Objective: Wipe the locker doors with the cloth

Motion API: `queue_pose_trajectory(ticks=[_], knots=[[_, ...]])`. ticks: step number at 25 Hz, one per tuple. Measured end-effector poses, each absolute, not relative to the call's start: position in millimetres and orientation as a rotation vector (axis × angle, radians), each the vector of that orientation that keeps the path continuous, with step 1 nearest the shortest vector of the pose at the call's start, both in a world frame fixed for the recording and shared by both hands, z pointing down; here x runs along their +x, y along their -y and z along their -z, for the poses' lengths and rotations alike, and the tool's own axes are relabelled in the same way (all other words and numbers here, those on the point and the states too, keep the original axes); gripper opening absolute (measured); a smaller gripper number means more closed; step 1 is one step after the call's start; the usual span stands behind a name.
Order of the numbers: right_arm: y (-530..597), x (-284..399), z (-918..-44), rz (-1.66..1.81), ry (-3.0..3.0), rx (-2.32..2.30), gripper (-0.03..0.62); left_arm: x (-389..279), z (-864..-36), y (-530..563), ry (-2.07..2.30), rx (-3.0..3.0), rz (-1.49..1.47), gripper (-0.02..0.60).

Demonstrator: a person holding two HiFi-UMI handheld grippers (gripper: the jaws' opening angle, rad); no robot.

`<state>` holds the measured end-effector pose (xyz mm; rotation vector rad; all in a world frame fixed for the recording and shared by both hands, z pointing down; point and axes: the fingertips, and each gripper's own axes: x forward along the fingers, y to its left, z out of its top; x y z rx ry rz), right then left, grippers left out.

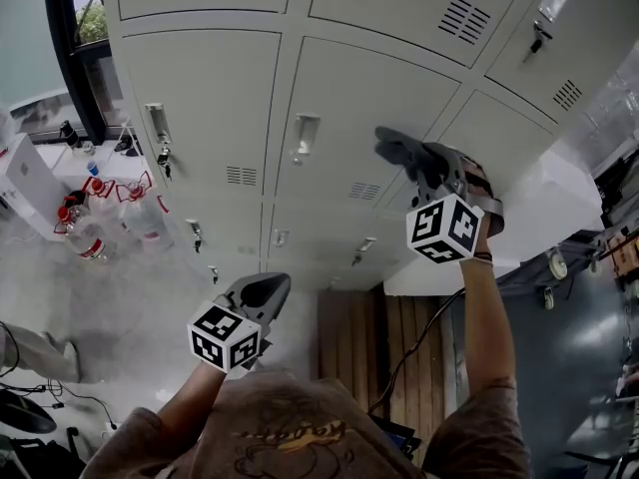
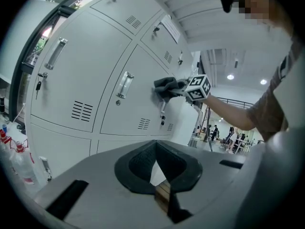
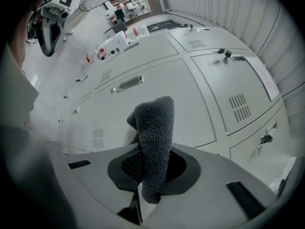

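- Legible text, numbers, brands: none in any view.
- Paper notice [image 3: 265, 81] on an upper locker door [image 3: 214, 85]: lines of dark print on a white sheet, too small to read. The same sheet in the head view is a blank white patch.
- Marker cube [image 1: 444, 230] on the right gripper [image 3: 152, 175]: black-and-white square patterns, no letters or digits.
- Marker cube on the left gripper [image 2: 155, 168]: same kind of square patterns, no letters or digits.
- Shirt [image 1: 300, 427]: pale ornamental print across the front, not legible.
- Bottles [image 1: 85, 238] at the left of the lockers: red labels, print unreadable.
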<state>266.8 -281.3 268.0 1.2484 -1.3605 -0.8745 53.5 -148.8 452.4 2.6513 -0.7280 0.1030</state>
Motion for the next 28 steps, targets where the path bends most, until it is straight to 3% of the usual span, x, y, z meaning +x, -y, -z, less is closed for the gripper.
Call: queue_pose_trajectory(ticks=[11, 28], knots=[[289, 280, -164, 1.017, 1.236, 1.347, 0.035, 56, -452, 145, 0.715, 2.657, -0.108, 0.003], [320, 287, -145, 1.049, 1.182, 1.393, 0.035, 45, -460, 151, 0.744, 2.628, -0.113, 0.003]])
